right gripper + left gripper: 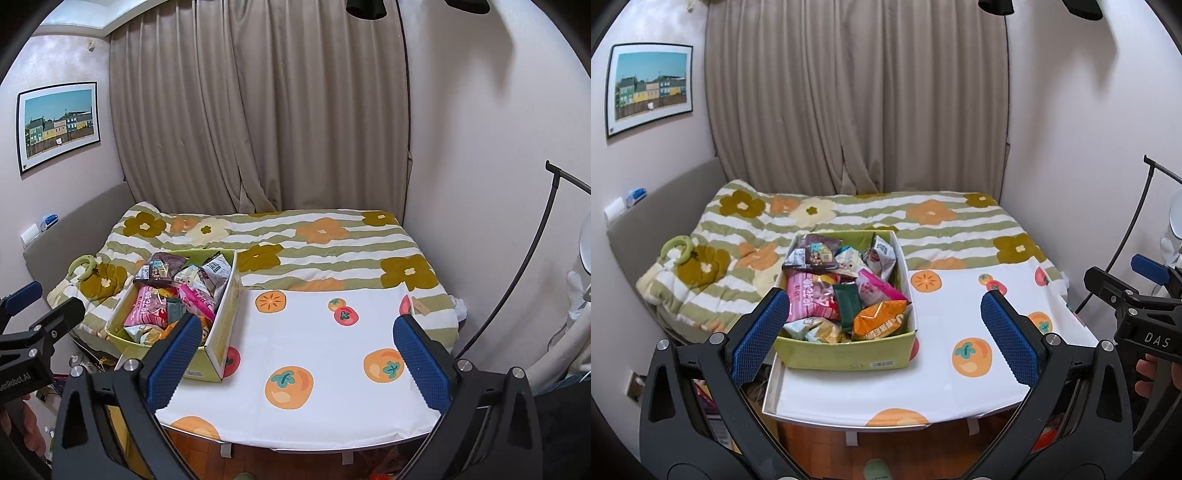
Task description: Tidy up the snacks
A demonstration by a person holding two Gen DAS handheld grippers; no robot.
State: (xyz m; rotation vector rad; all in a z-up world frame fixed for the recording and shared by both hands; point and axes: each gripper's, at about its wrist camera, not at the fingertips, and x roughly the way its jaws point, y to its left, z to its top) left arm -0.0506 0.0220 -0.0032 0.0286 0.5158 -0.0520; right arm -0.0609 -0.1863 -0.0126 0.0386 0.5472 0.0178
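Left wrist view: the left hand-held gripper (884,328) stands with its jaws wide apart and nothing between the blue pads (761,338). A green box (846,352) sits on the desk (945,391) at its left edge, filled with snack packets, among them a pink packet (809,299), an orange packet (881,319), a dark green bar (847,304) and a dark brown packet (816,253) at the far end. The desk carries a white cloth printed with orange fruit. The right hand-held gripper (1145,291) shows at the right side of the frame, off the desk's right edge; its jaw state cannot be told here. A bed (923,221) with a striped floral cover lies past the desk's far edge, with a beige curtain (857,103) behind it.

Right wrist view: the right hand-held gripper (297,354) has its jaws spread wide and holds nothing. The green box (221,332) stands at the desk's (325,332) far left corner, snacks heaped inside, the pink packet (147,310) uppermost near its middle. The left hand-held gripper (33,317) appears at the left side of the frame, beyond the desk's left edge. A framed picture (59,125) hangs on the left wall
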